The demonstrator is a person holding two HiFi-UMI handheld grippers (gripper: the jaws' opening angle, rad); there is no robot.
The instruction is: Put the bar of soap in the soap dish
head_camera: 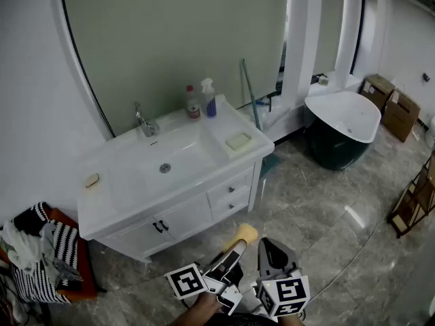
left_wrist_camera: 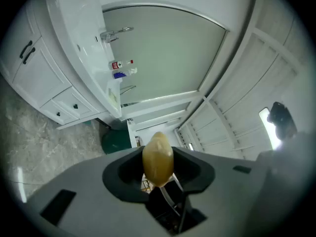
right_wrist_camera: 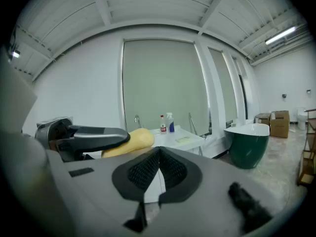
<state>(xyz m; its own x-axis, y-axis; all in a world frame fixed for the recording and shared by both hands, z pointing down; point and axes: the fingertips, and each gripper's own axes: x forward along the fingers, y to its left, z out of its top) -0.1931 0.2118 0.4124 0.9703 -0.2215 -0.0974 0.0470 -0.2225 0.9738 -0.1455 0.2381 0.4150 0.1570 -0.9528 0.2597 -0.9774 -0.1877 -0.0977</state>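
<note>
Pickup done, placement still to do. Left gripper (left_wrist_camera: 158,174) is clamped on the yellow bar of soap (left_wrist_camera: 158,159), near side, well short of the vanity (head_camera: 183,216). Soap dish (head_camera: 238,141) sits at the counter's right end (no yellow bar in it). Right gripper (right_wrist_camera: 157,169) has its jaws together, empty.
</note>
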